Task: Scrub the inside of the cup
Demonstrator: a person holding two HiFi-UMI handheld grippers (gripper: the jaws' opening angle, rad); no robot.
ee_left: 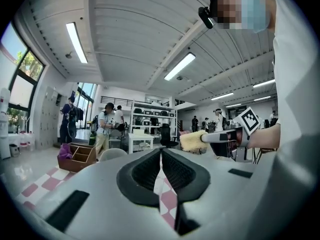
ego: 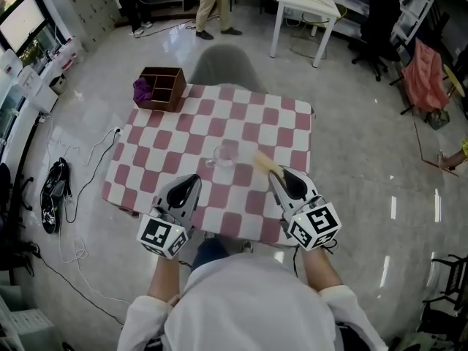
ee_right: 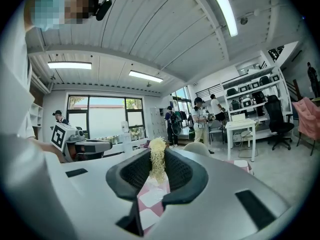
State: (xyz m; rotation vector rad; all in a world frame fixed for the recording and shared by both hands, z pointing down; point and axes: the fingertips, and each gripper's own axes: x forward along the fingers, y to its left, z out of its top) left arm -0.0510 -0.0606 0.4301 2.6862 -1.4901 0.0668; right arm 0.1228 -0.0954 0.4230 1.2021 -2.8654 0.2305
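A clear glass cup point(ego: 225, 154) stands upright near the middle of the red-and-white checked table point(ego: 252, 119). My right gripper point(ego: 275, 174) is shut on a yellow scrub sponge point(ego: 264, 161), which sticks out towards the cup and ends just to its right, apart from it. In the right gripper view the sponge point(ee_right: 158, 161) sits pinched between the black pads. My left gripper point(ego: 191, 179) hovers over the table's near edge, left of and nearer than the cup, its jaws shut with nothing in them point(ee_left: 161, 152). The left gripper view shows the sponge point(ee_left: 192, 140).
A wooden divided box point(ego: 162, 86) with a purple cloth point(ego: 142, 89) sits at the table's far left corner. A grey chair point(ego: 223, 66) stands behind the table. A white table point(ego: 307, 6) and people are further back. Cables point(ego: 73, 196) lie on the floor at left.
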